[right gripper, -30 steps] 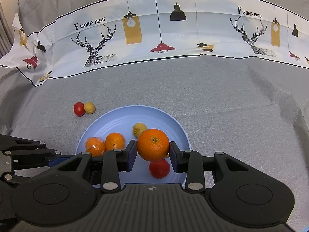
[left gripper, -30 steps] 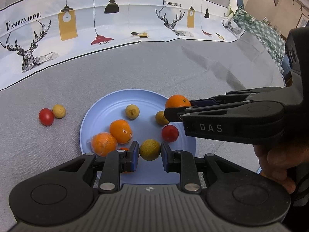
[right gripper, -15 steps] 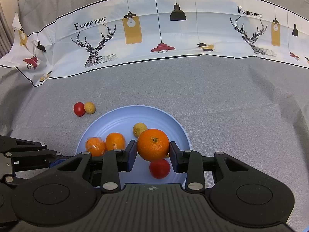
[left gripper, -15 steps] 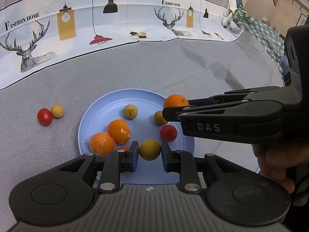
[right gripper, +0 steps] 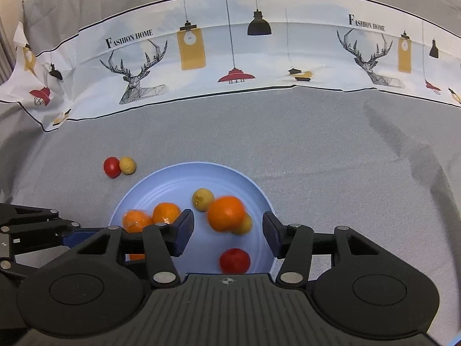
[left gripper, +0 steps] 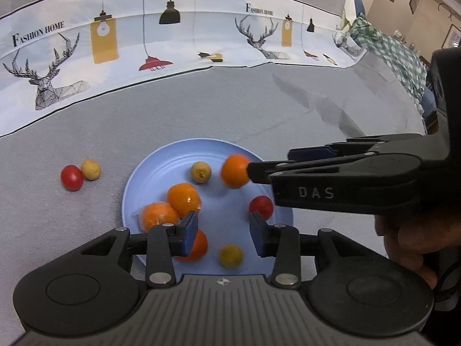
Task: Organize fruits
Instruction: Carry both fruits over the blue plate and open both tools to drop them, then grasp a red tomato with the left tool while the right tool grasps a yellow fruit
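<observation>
- The right gripper (right gripper: 227, 230) has its jaws spread wide and grips nothing; the blurred orange (right gripper: 226, 214) sits between and just beyond its fingertips, free of both pads, over the blue plate (right gripper: 161, 190)
- The left gripper (left gripper: 224, 232) is likewise spread and empty; a small yellow-green fruit (left gripper: 230, 255) lies on the plate below the gap, touching neither pad
- Risk: the orange looks to be in motion, judging by its smear; it may roll into the yellow fruit (right gripper: 203, 199) beside it or the one half hidden behind it, and knock one towards the rim
- Risk: the red tomato (right gripper: 234, 261) lies near the plate's near edge, so a bump from a rolling fruit could push it off onto the grey cloth (right gripper: 317, 150)
- Risk: the two grippers hang close over the same plate, and the right one crosses just ahead of the left's fingers; a careless move could clash them or sweep the wrapped oranges (left gripper: 173, 204)
- Outside the plate, a red tomato (left gripper: 71, 177) and a yellow fruit (left gripper: 90, 169) rest touching on the cloth, well to the left, not yet gathered
</observation>
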`<state>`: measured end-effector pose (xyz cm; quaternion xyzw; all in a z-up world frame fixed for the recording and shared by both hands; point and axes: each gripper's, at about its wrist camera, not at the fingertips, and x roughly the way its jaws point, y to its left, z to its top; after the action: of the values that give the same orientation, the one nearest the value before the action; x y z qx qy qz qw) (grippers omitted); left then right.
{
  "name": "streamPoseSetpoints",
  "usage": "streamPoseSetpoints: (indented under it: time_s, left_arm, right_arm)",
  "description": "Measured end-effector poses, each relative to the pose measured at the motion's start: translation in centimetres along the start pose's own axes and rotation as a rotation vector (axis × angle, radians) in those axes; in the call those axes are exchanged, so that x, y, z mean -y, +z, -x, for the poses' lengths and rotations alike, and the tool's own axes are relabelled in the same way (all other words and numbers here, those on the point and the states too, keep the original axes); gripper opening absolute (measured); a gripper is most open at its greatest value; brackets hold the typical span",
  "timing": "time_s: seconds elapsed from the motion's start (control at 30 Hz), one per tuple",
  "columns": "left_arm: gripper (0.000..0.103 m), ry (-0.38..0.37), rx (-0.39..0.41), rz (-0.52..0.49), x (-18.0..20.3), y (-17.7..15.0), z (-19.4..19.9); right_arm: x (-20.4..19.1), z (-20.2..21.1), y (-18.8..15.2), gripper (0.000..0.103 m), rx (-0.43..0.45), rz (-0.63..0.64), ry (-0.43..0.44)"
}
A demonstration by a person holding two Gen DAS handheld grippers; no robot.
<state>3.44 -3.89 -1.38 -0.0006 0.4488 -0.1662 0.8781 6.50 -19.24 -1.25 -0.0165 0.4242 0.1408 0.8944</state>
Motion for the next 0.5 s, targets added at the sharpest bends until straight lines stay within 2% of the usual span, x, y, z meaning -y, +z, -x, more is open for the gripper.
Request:
streamPoseSetpoints:
  time_s: [0.03,0.1,0.13,0.2,0.27,0.33,0.4,0.5]
  left_arm:
    - [0.04,0.004,0.005,0.004,-0.1,0.1,0.1]
    - [0.023,0.012,0.014,0.018,-0.6,0.3,0.3]
    - [0.022,0.021,0.02,0.029,-1.0,0.4,0.4]
    - [0.011,0.041,0.037,0.072,-2.3,0.9,0.8]
    - [0.01,0.058,0.053,0.135,-4.1,1.4,1.3]
    - [0.01,0.081,0.074,0.224,-6.6,2.0,1.8]
    - [0.01,0.106,0.088,0.33,-9.5,2.4,2.3]
    - [0.01,0.148,0.094,0.486,-13.9,2.5,2.8]
  right_arm:
    - [0.0,0.0,0.1,0.055,0.005,-0.006,-0.006]
    - [0.1,0.1,0.2,0.055,0.016,-0.024,-0.01]
    - [0.2,0.1,0.4,0.055,0.026,-0.038,-0.011]
    - [0.2,0.0,0.6,0.054,0.042,-0.06,-0.01]
    - [-0.1,-0.1,0.9,0.05,0.059,-0.082,0.004]
    - [-0.6,-0.5,1.2,0.026,0.073,-0.095,0.028]
    - [-1.4,-0.9,1.7,0.015,0.095,-0.096,0.062]
    - [-3.0,-1.9,2.3,0.013,0.12,-0.074,0.108]
